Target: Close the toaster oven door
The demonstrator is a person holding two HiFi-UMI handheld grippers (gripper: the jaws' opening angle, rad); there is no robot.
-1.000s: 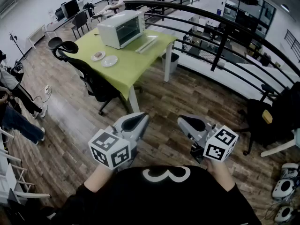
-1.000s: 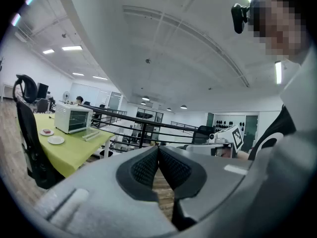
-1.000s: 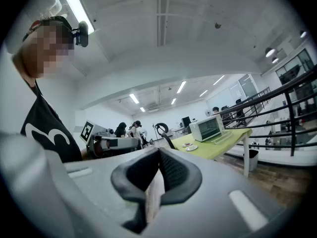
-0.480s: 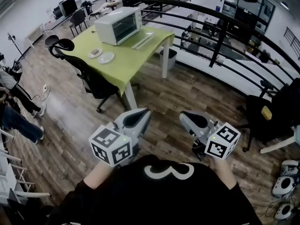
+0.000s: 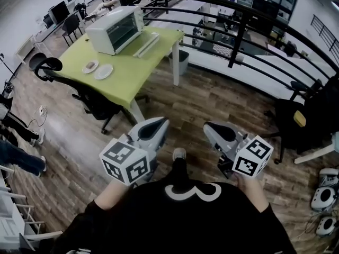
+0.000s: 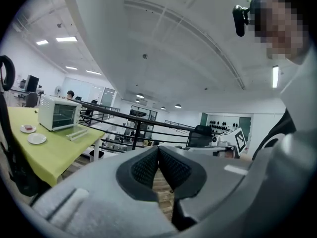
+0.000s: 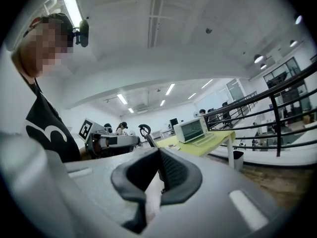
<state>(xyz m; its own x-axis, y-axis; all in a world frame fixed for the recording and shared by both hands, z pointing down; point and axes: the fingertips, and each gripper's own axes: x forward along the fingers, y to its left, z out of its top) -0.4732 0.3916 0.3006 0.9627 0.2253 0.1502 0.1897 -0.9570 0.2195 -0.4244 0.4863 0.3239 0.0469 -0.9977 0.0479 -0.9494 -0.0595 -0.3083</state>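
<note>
Boxy white toaster oven (image 5: 114, 28) at the far end of a lime-green worktop (image 5: 135, 75), door (image 5: 146, 44) folded down flat, two round plates (image 5: 103, 71) nearby, open plank floor (image 5: 190, 97) before grey left hand-held gripper (image 5: 154, 130) and right hand-held gripper (image 5: 214, 130), both with textured pads closed on nothing.

A dark wood-plank floor (image 5: 222, 107) runs under a lime-green table (image 5: 135, 70) on white legs, with a black office chair (image 5: 87, 97) close against its side. A black curved railing (image 5: 239, 33) bounds the floor (a lower level shows beyond it). Strip lights (image 6: 275, 77) dot the white ceiling (image 6: 163, 48).
</note>
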